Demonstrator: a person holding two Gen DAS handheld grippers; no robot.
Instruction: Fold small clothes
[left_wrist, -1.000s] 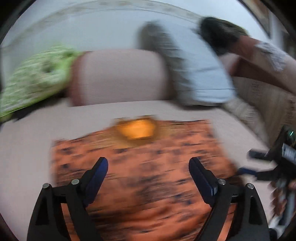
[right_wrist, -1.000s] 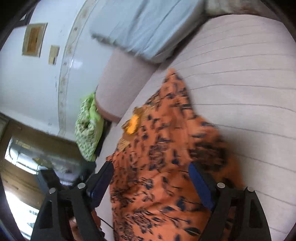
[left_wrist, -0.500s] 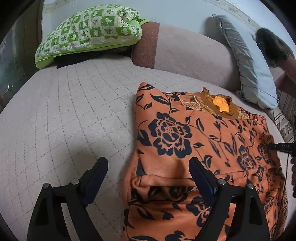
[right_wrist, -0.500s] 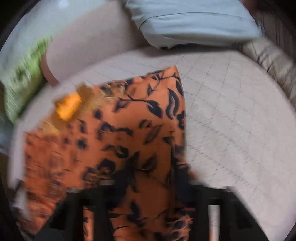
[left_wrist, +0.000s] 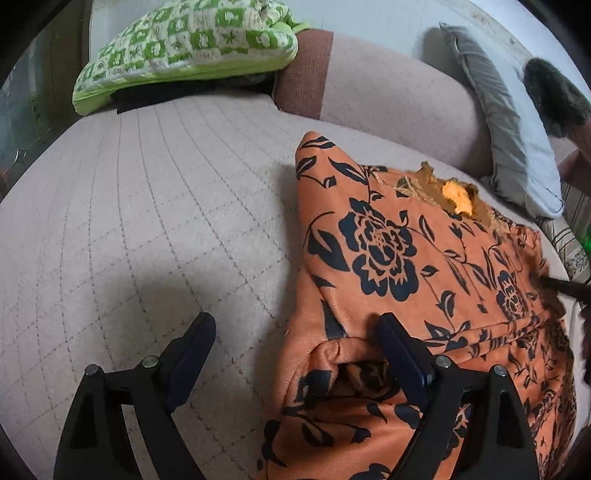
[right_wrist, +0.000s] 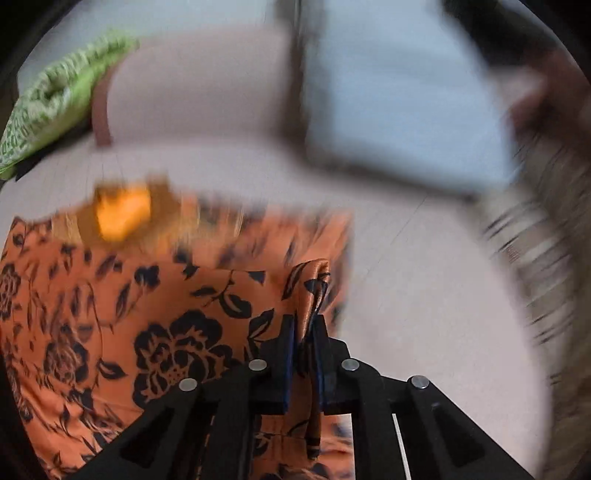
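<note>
We have the orange floral garment (left_wrist: 424, 280) lying on the quilted bed (left_wrist: 147, 229), its near hem already turned over, so we judge folding begun, with more folds left. Our right claw (right_wrist: 303, 332) is clenched on a pinch of its edge at 12 o'clock. Our left claw (left_wrist: 295, 347) is released, the near corner at 3 o'clock.

Garment (left_wrist: 399, 266): orange, black flower-and-leaf print, brighter orange-yellow patch at the neck (left_wrist: 457, 194). Bed cover (left_wrist: 147, 221): beige, grid-stitched. Far-left pillow (left_wrist: 188, 48): green-and-white checks. Bolster (left_wrist: 388, 85): beige with brown band. Far-right pillow (left_wrist: 517, 129): pale blue-grey. Gripper fingers (left_wrist: 192, 350): black with dark blue pads.
</note>
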